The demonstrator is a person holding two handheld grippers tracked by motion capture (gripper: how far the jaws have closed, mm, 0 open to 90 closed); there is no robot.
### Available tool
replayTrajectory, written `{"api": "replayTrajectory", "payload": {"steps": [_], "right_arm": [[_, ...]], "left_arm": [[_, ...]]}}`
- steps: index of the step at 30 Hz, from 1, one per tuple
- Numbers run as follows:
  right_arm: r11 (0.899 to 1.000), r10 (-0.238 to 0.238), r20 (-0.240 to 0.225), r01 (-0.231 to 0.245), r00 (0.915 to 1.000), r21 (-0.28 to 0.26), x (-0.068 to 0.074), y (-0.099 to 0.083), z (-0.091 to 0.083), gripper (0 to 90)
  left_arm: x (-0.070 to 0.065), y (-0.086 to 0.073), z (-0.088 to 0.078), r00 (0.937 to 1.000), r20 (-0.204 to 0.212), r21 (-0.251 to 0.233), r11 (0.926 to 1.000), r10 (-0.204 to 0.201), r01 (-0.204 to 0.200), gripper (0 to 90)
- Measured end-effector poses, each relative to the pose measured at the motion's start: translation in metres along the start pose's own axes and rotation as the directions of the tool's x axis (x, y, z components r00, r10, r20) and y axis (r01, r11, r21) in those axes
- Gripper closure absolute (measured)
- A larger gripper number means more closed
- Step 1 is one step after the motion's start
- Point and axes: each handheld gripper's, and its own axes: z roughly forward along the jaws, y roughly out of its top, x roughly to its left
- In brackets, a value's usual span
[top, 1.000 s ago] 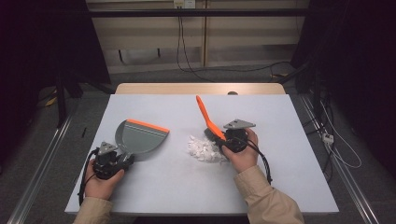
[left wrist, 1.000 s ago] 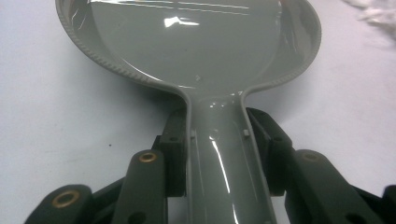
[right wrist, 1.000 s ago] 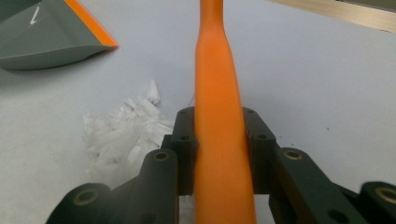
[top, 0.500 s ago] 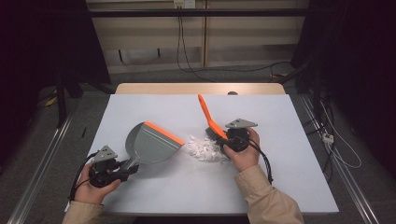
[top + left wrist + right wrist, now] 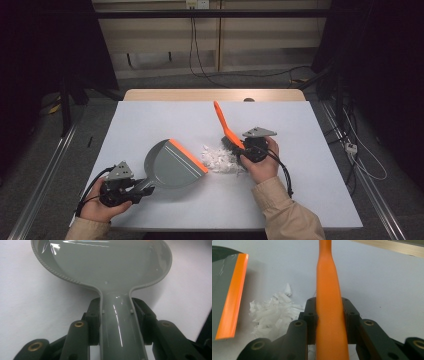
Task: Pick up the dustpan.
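Your left hand-held gripper (image 5: 142, 187) is clamped tight on the grey dustpan (image 5: 172, 162) handle, near the worktop's (image 5: 310, 130) front left. The pan's orange lip sits just beside the white paper scraps (image 5: 220, 159). Your right hand-held gripper (image 5: 245, 150) is closed on the orange brush (image 5: 226, 127) handle, bristles at the pile's right edge.

A white table (image 5: 150, 120) stands on a grey floor (image 5: 50, 165). Black cables (image 5: 192, 55) hang beyond it, near a wall socket (image 5: 196, 4).
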Motion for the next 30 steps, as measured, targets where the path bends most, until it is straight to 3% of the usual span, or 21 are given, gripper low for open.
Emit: {"api": "replayTrajectory", "payload": {"steps": [6, 15, 30], "right_arm": [[1.0, -0.009, 0.014, 0.009, 0.9999, 0.007, 0.0, -0.001, 0.001, 71.3], [0.999, -0.031, 0.027, 0.031, 0.9992, 0.01, 0.005, -0.003, 0.003, 71.3], [0.995, -0.095, 0.027, 0.094, 0.9951, 0.013, 0.028, 0.001, 0.011, 71.2]], "left_arm": [[-0.006, 0.0, 0.008, 0.9984, 0.052, 0.054, 0.9982, 0.023, -0.026, 62.1], [-0.01, 0.006, 0.025, 0.9944, 0.102, 0.064, 0.9973, 0.029, -0.036, 62.0], [-0.018, 0.023, 0.051, 0.9912, 0.125, 0.071, 0.996, 0.044, -0.053, 62.0]]}}
